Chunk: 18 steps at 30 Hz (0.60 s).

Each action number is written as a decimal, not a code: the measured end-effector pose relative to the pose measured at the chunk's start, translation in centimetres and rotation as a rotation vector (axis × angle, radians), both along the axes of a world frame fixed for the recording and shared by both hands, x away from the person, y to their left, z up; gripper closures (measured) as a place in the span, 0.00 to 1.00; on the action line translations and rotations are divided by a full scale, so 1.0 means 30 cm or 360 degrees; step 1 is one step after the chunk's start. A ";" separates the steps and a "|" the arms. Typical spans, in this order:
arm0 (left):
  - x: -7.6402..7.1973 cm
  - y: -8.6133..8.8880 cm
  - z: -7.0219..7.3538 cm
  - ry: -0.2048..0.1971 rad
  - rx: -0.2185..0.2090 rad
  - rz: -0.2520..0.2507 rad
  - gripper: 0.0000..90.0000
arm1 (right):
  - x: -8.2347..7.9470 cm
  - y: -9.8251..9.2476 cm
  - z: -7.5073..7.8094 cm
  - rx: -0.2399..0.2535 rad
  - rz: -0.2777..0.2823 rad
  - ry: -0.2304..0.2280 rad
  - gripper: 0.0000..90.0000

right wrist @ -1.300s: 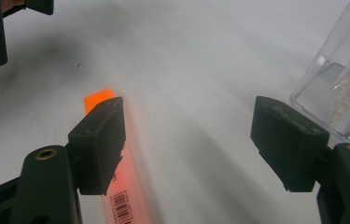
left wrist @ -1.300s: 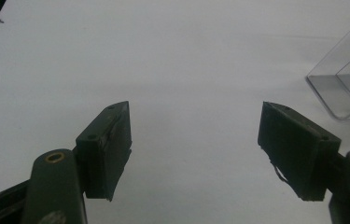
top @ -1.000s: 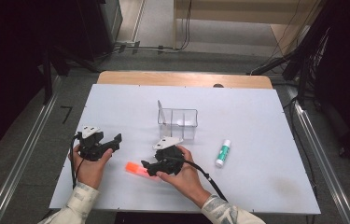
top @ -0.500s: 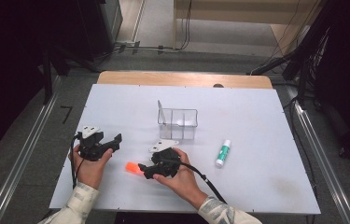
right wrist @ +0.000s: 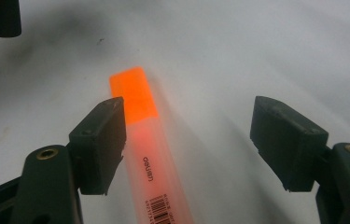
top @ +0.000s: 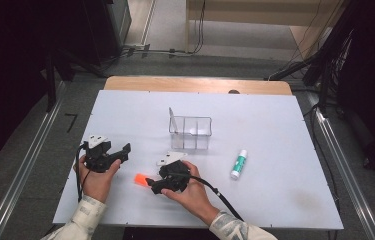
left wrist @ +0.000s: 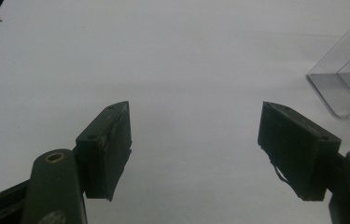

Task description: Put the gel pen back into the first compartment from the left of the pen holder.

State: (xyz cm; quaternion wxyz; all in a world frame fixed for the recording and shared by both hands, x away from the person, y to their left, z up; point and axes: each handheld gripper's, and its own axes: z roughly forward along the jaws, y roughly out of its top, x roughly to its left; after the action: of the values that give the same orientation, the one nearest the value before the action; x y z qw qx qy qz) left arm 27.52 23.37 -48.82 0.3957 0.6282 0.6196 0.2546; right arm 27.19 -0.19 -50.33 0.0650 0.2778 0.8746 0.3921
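The right gripper hangs low over the orange highlighter, jaws spread wide and gripping nothing, the left jaw just beside the barrel and the right one well apart, likely so the pen can be straddled before closing. The highlighter lies flat on the white table near its front edge, at about 7 o'clock from the clear divided box, cap pointing away. Its barrel reads "deli" above a barcode. The left gripper is also wide open and empty, aimed across bare table toward the box at its 2 o'clock, apparently waiting. A green-and-white glue stick lies at 4 o'clock from the box; its print is too small to read.
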 end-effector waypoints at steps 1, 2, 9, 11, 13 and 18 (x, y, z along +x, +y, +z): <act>0.000 0.000 0.000 0.0000 0.0000 0.0001 0.29 | -0.001 0.002 -0.001 0.0002 -0.0002 0.0004 0.28; 0.000 0.000 0.000 0.0000 0.0000 0.0000 0.29 | -0.002 0.003 -0.002 0.0003 0.0004 0.0006 0.28; 0.000 0.000 -0.001 0.0000 -0.0002 -0.0002 0.29 | -0.008 0.012 -0.010 -0.0010 0.0020 0.0005 0.28; 0.000 0.001 -0.001 0.0005 0.0002 -0.0005 0.29 | -0.009 0.014 -0.012 -0.0013 0.0024 0.0001 0.28; 0.001 0.000 -0.001 0.0008 0.0000 -0.0003 0.29 | -0.011 0.016 -0.014 -0.0009 0.0027 0.0005 0.28; 0.001 0.000 -0.001 0.0009 0.0001 -0.0003 0.29 | -0.014 0.021 -0.021 -0.0023 0.0035 -0.0003 0.29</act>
State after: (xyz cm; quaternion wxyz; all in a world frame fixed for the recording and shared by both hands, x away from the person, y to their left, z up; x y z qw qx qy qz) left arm 27.54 23.38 -48.86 0.3940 0.6296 0.6201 0.2527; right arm 26.77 0.43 -50.95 0.0634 0.2673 0.8804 0.3866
